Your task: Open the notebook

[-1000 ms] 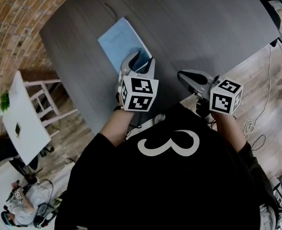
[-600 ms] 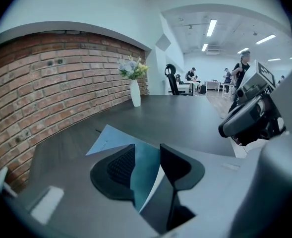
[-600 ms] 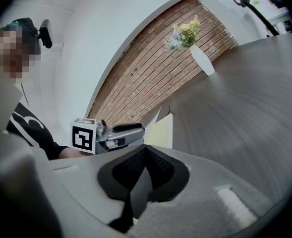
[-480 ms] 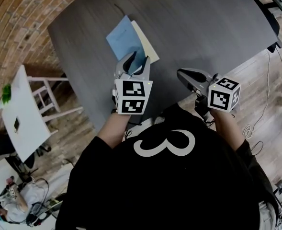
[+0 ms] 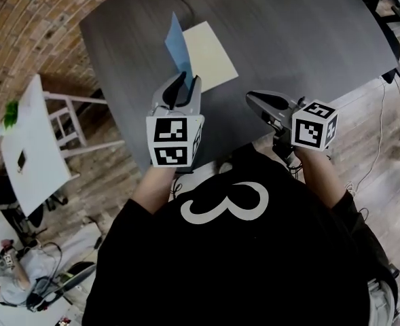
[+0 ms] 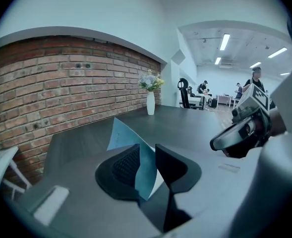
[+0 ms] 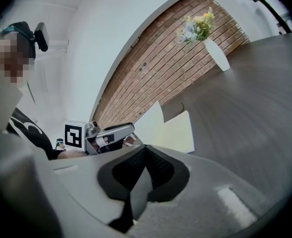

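Note:
The notebook lies on the dark table [image 5: 288, 32] with its blue cover [image 5: 178, 46] standing almost upright and a cream page [image 5: 210, 56] showing beside it. My left gripper [image 5: 188, 79] has the cover's near edge between its jaws. In the left gripper view the cover [image 6: 123, 135] leans on the left pad, a gap shows at the right jaw, and the jaws of my left gripper [image 6: 146, 150] are closing. My right gripper [image 5: 250, 97] hovers shut and empty to the right of the notebook, near the table's front edge. Its pads [image 7: 145, 150] meet in its own view.
A white vase [image 6: 150, 103] of flowers stands far back on the table by the brick wall. A white side table [image 5: 30, 155] stands on the wooden floor at the left. A person [image 5: 9, 284] sits on the floor at the lower left. Cables lie on the floor at the right.
The blue cover has swung from flat on the notebook to almost upright, uncovering the cream page. My left gripper has risen and moved left with it, its jaws narrowing. The right gripper shifted slightly.

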A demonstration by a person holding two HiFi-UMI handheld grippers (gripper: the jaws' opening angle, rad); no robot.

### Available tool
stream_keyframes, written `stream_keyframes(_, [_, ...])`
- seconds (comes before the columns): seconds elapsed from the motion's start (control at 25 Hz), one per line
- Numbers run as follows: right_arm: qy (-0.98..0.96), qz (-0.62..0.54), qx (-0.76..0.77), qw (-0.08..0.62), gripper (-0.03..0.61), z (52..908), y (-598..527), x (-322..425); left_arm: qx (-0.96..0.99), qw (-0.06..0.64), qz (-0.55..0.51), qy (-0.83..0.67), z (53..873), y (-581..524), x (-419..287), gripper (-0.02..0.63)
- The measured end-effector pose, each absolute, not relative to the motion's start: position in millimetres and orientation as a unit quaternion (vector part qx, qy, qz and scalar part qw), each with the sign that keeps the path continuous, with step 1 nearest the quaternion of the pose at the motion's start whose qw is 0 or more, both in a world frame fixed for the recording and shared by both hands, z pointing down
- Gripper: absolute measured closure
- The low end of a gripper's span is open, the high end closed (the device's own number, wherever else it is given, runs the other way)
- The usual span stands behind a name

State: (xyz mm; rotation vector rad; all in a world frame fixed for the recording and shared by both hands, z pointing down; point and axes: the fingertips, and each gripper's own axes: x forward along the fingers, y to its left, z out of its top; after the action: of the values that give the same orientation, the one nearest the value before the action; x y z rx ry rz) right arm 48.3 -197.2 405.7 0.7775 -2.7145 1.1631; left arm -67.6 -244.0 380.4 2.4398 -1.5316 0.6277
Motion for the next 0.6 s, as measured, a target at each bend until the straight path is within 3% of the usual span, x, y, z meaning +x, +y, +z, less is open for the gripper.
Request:
stream_keyframes(0.32, [-0.89,0.395,0.224,0.045,0.578,409.2,-193.3,18.1,0.793,0.121,0.194,-0.564,381.8,-223.8,-116.3,0.549])
stream_keyframes(0.6, [-0.89,0.399,0.212,0.058,0.577,415.6,-193.6,2.7,0.761,0.153,0.183,-0.603,398.4,-208.0,-155.4,0.549])
